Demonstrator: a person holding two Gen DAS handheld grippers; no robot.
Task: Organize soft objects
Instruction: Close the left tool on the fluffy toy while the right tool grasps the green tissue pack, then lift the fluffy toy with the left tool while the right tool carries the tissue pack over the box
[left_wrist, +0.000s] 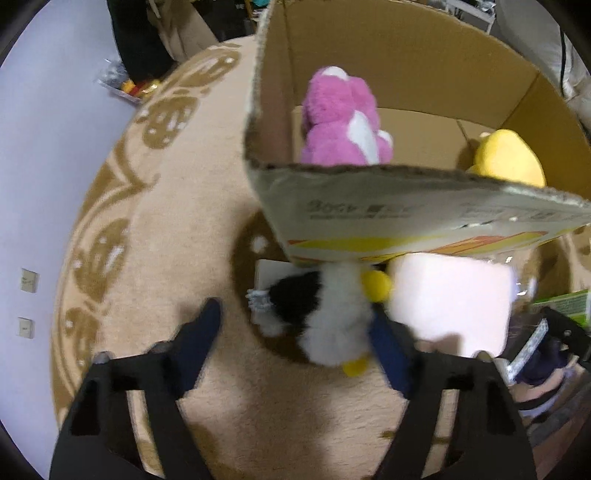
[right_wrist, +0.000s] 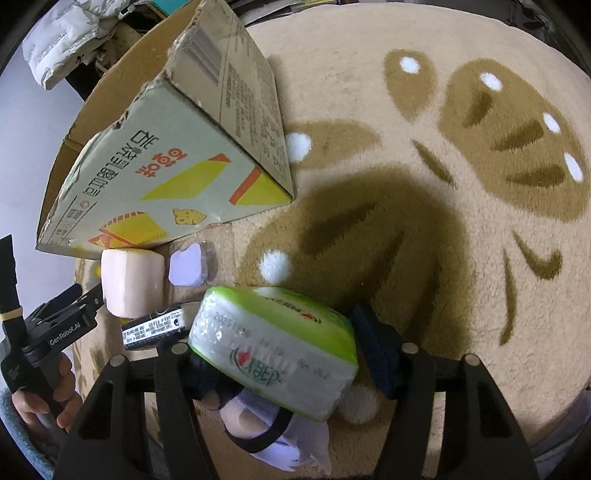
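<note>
On rug (left_wrist: 192, 206), at box's (left_wrist: 406, 218) six o'clock: left gripper (left_wrist: 295, 332) straddles penguin (left_wrist: 325, 314), fingers unclenched, only right pad touching. Right gripper (right_wrist: 280, 347) brackets tissue pack (right_wrist: 273, 347); grip uncertain. Both likely box-bound.

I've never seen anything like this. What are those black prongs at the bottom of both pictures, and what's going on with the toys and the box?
There is no robot here: a person holds a two-fingered grabbing tool in each hand, each with a wide-angle camera looking along its fingers. The prongs are those fingers.

One picture is from the left gripper. Its blue-padded fingers straddle a black-and-white plush penguin on the beige patterned rug; only the right pad seems to touch it, so it isn't gripped yet. Behind stands an open cardboard box holding a pink plush toy and a yellow plush toy.

The other is from the right gripper, around a green-and-white wrapped tissue pack; whether it squeezes is unclear. A pale pink foam block lies nearby.
</note>
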